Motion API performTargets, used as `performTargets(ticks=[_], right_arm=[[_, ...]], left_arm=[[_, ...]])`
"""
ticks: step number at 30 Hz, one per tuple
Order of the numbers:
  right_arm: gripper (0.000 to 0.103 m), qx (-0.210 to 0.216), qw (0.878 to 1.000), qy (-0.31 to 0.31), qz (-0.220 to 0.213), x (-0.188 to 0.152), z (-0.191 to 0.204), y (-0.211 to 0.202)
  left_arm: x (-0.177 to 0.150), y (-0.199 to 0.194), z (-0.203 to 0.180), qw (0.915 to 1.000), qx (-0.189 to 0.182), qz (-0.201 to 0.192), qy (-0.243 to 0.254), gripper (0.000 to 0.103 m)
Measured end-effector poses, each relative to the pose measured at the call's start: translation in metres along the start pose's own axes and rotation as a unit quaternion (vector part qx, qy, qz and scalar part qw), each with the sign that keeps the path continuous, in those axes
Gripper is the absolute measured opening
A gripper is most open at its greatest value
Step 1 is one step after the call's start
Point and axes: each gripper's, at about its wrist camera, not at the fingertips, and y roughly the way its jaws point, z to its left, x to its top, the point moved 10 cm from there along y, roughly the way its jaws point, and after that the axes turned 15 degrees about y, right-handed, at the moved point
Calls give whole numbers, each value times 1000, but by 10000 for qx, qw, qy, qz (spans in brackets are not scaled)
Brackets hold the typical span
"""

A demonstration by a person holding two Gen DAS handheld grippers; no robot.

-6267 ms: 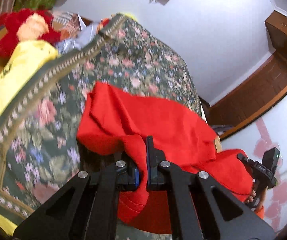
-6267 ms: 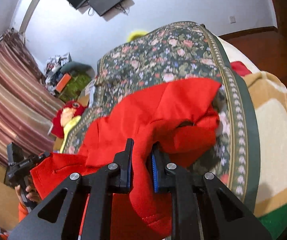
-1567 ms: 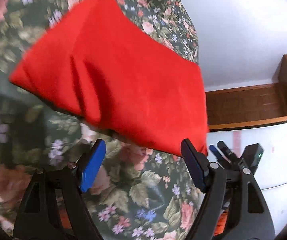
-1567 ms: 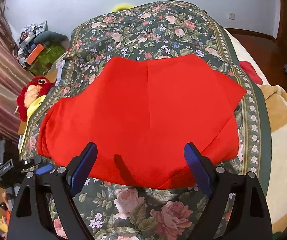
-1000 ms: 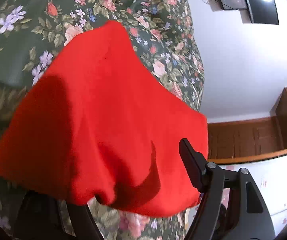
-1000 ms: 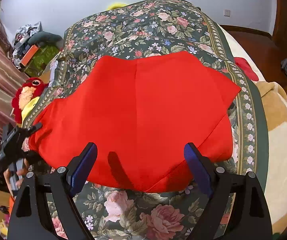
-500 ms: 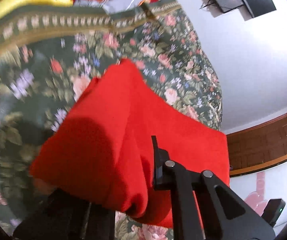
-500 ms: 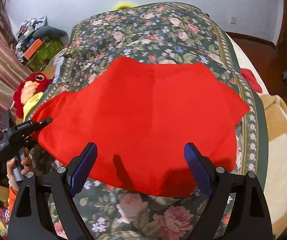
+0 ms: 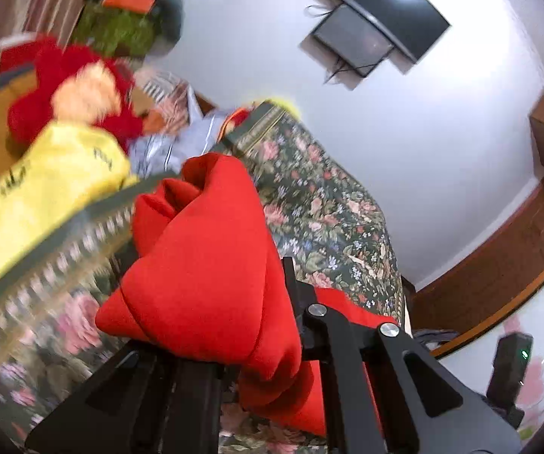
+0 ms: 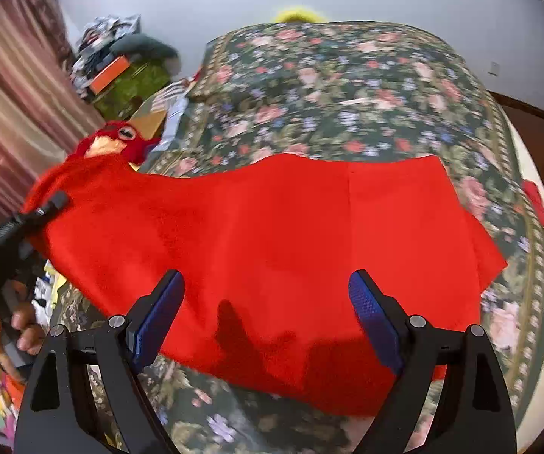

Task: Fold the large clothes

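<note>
The floral bedspread (image 10: 347,87) is your landmark here: the red garment (image 10: 290,234) lies spread across its near half, with one end bunched and lifted off it toward the plush-toy side. Your left gripper (image 9: 272,325) is clamped on that bunch, so you're mid-fold. Your right gripper (image 10: 266,317) hovers wide open over the near hem, holding nothing. I'd carry the lifted end across and lay it flat.

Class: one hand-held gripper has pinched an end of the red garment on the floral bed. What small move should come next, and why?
Probably carry the left hand-held gripper, shut on the red garment, across over the flat part. That end is bunched and raised; the right hand-held gripper hovers open.
</note>
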Motion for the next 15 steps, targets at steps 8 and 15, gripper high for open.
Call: performTargets(ticks=[8, 15], right_arm=[[88, -281, 9948, -669, 709, -40, 27, 60], [96, -125, 9910, -1076, 789, -47, 30, 54]], left_arm=[[16, -21, -26, 9981, 10, -138, 593, 7], [15, -7, -79, 9957, -351, -64, 857, 7]])
